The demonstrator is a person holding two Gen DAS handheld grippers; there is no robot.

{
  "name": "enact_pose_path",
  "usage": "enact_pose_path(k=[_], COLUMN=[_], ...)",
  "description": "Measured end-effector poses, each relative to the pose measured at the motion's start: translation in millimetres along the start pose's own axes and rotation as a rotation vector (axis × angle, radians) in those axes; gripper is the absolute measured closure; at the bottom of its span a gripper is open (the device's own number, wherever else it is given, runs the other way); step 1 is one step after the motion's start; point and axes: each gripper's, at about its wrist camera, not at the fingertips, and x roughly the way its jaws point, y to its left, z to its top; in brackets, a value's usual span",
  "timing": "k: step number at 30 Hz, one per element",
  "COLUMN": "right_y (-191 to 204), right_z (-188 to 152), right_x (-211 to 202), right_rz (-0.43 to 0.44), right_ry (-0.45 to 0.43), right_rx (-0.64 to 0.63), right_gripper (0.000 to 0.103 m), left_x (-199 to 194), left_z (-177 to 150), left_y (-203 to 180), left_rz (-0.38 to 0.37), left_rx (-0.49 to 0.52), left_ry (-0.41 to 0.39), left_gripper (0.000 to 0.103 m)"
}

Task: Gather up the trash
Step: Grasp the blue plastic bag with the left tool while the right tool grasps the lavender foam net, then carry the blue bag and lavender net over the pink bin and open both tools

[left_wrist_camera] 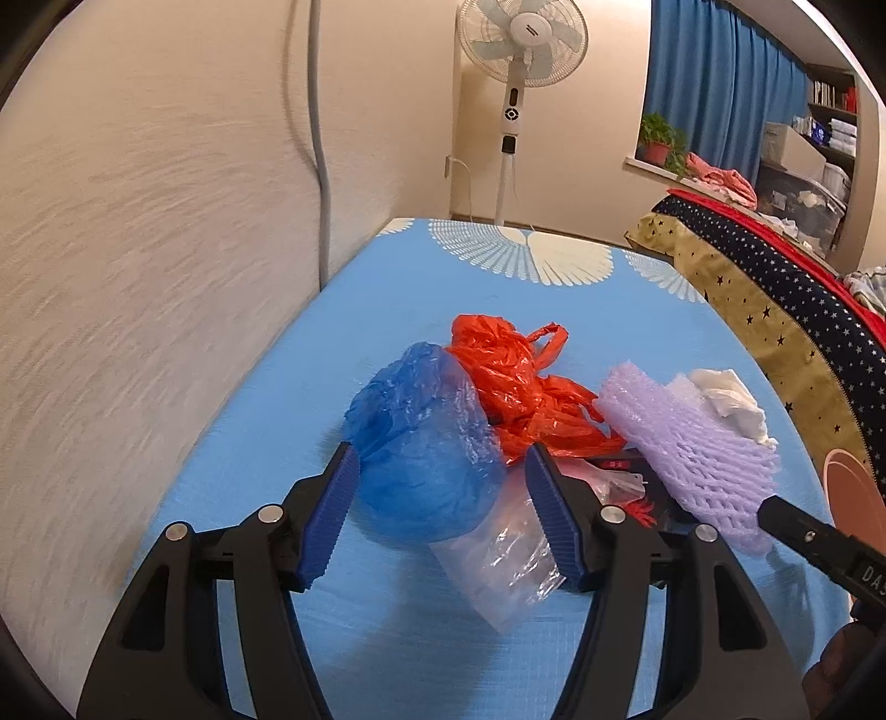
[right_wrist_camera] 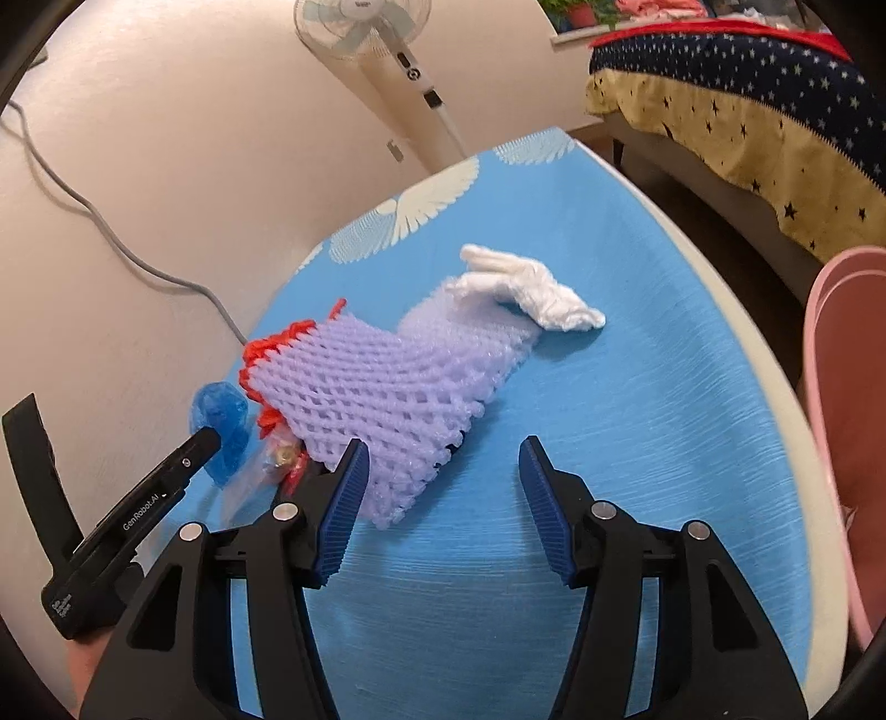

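A heap of trash lies on the blue tablecloth (left_wrist_camera: 249, 443). My left gripper (left_wrist_camera: 440, 459) is open, its fingers on either side of a crumpled blue plastic bag (left_wrist_camera: 421, 443). A clear plastic bag (left_wrist_camera: 498, 565) lies under it. A red plastic bag (left_wrist_camera: 515, 387) lies behind, and a dark packet (left_wrist_camera: 626, 471) to the right. My right gripper (right_wrist_camera: 443, 446) is open and low over the cloth. Its left finger sits against the near corner of a purple foam net (right_wrist_camera: 387, 387). Beyond the net lies a white crumpled tissue (right_wrist_camera: 531, 293). The foam net (left_wrist_camera: 692, 443) also shows in the left wrist view.
The table stands against a cream wall (left_wrist_camera: 138, 249) on the left. A standing fan (left_wrist_camera: 520, 50) is behind the far end. A bed with a starry blanket (left_wrist_camera: 775, 288) runs along the right. A pink object (right_wrist_camera: 847, 415) stands past the table's right edge.
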Motion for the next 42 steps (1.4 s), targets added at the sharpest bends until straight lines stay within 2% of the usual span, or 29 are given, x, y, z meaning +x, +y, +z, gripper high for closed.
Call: enact_pose_path(k=[2,5,10,11,12,13,15,18,24,29,36,42], right_y=[1,5,8,8,9,10,11,11,10,11,13,19], right_z=[1,-1,-4,-5,-5,-5,-5,-4,-1,-3,-4,-5], right_x=[1,3,4,3,2,1,-2,-10,-31,-50,-85,-113], right_rz=[0.013,0.018,0.027,0.026,0.024,0.022,0.020,0.015,0.007,-0.022,-0.057,-0.090], right_ry=[0.001,0.023,0.036,0.034,0.027,0.023,0.012,-0.007,-0.056,-0.088,-0.146,-0.199], right_rx=[0.005,-0.015,-0.036,-0.037,-0.042,-0.046,-0.055,-0.061,-0.078,-0.107,-0.133,-0.176], right_gripper=[0.046,0.054,0.079,0.081,0.086,0.088,0.090,0.092,0.094,0.095,0.095,0.095], left_x=[4,10,11,10,10,9,8,5,-15,-36,-74,-96], left_z=[0,2,1,1,1,0,0,0,0,0,-3,-10], left_y=[0,2,6,6,7,7,7,6,10,6,-18,-37], left_rz=[0.005,0.016,0.023,0.022,0.022,0.021,0.022,0.024,0.027,-0.009,-0.074,-0.109], left_rx=[-0.004,-0.011,-0.029,-0.030,-0.029,-0.026,-0.013,-0.010,-0.029,-0.027,0.037,0.086], left_ry=[0.008,0.021,0.025,0.026,0.026,0.025,0.027,0.024,-0.013,-0.052,-0.129,-0.153], left_gripper=[0.042,0.042,0.042,0.043,0.047,0.057,0.068,0.085,0.098,0.099,0.099,0.099])
